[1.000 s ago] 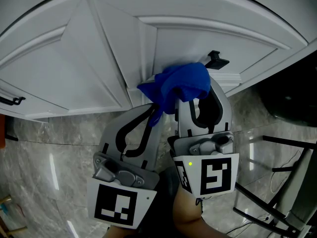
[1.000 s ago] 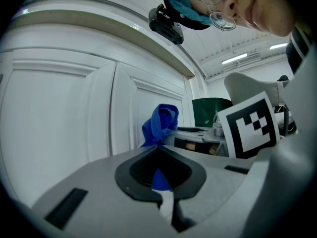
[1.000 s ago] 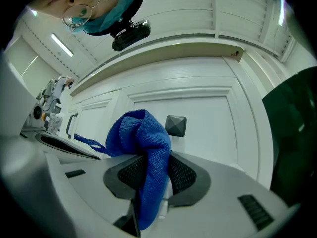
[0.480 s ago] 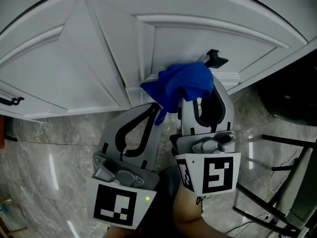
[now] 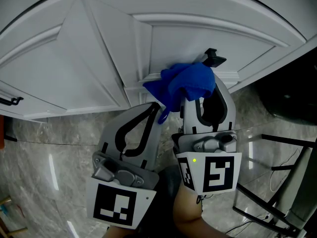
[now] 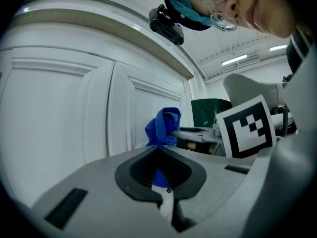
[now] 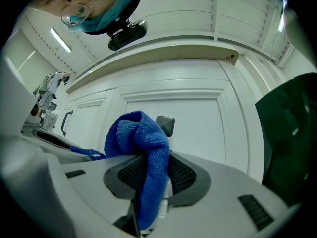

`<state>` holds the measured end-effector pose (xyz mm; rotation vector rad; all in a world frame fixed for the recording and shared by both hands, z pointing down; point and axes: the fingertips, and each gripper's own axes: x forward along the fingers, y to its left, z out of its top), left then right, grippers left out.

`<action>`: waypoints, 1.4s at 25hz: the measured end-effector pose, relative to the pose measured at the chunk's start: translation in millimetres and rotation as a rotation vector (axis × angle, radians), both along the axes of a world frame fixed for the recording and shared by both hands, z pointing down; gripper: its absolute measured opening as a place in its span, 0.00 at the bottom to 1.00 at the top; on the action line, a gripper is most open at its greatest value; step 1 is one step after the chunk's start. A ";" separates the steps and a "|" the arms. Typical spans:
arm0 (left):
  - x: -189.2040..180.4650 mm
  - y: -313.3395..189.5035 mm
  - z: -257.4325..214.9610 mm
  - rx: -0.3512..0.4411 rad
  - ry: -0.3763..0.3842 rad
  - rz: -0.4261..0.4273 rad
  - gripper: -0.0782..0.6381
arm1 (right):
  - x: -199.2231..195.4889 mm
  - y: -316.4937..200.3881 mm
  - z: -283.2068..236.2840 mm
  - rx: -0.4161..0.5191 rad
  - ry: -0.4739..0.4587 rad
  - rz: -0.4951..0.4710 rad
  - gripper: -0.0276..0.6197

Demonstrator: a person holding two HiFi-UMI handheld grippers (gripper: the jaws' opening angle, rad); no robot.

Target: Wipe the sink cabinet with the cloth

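Blue cloth (image 5: 185, 83), at frame centre, is clamped tight by the right gripper (image 5: 198, 97) against the cabinet door (image 5: 198, 41). The left gripper (image 5: 156, 106) is closed and empty. The loose tail could snag the handle (image 5: 214, 58).

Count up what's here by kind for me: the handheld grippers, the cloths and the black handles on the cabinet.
Grippers: 2 (left gripper, right gripper)
Blue cloth: 1
Black cabinet handles: 2
Total: 5
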<state>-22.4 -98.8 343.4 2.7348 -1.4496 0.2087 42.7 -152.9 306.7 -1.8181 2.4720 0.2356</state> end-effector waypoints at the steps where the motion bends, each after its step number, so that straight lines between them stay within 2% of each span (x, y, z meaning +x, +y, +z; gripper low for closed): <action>1: 0.3 -0.1 0.0 0.000 0.000 0.000 0.11 | 0.4 0.1 -0.1 0.001 0.003 0.002 0.22; 35: 5.1 0.1 2.2 -0.005 -0.012 0.014 0.11 | 22.9 -1.4 0.4 0.011 0.017 0.083 0.22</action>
